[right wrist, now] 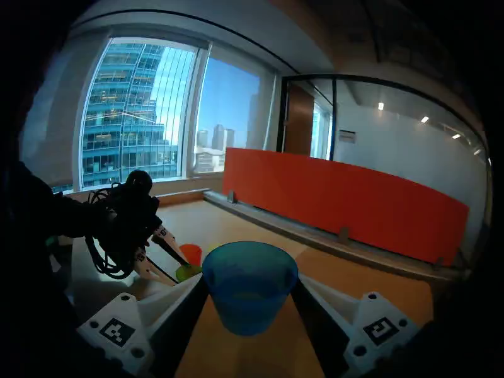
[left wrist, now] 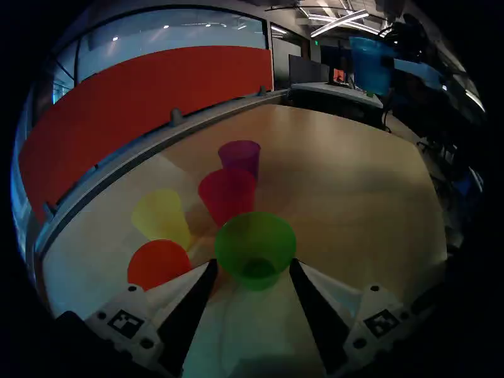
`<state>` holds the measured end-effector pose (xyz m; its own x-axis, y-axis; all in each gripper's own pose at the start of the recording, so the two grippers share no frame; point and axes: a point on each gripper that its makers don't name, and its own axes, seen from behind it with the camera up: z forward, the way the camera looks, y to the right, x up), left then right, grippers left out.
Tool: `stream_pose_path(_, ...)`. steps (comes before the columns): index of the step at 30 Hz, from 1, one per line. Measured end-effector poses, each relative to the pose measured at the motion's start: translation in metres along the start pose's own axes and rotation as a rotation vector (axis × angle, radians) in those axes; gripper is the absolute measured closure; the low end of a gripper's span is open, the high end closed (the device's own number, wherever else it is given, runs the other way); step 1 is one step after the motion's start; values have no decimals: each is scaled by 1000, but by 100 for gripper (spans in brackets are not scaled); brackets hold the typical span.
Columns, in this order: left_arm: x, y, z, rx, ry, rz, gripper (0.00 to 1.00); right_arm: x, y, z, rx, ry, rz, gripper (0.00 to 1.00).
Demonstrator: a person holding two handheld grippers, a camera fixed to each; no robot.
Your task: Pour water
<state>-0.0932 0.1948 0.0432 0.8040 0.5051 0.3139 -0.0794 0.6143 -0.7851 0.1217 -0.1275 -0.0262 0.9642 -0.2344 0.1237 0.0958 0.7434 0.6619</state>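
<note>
My left gripper [left wrist: 252, 266] is shut on a green cup [left wrist: 255, 249], upright and open-topped, low over the wooden table [left wrist: 353, 183]. High at the far right hangs a blue cup [left wrist: 372, 63]. In the right gripper view that blue cup [right wrist: 250, 286] sits upright between the fingers of my right gripper [right wrist: 250, 283], which is shut on it, well above the table. I cannot tell what it holds. Farther left, the left gripper [right wrist: 165, 261] and its cables show with the green cup [right wrist: 186, 272].
Behind the green cup stand a crimson cup [left wrist: 227, 192], a purple cup [left wrist: 240, 156], a yellow cup [left wrist: 160, 216] and an orange cup [left wrist: 157, 263]. An orange divider panel [left wrist: 138, 101] runs along the table's far edge. Bare table surface stretches to the right.
</note>
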Motion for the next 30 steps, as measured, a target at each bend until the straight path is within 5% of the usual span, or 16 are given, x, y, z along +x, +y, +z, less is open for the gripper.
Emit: stream_pose_path(30, 9, -5, 29, 4, -34, -21, 16, -8, 3, 3, 5, -14, 2, 11)
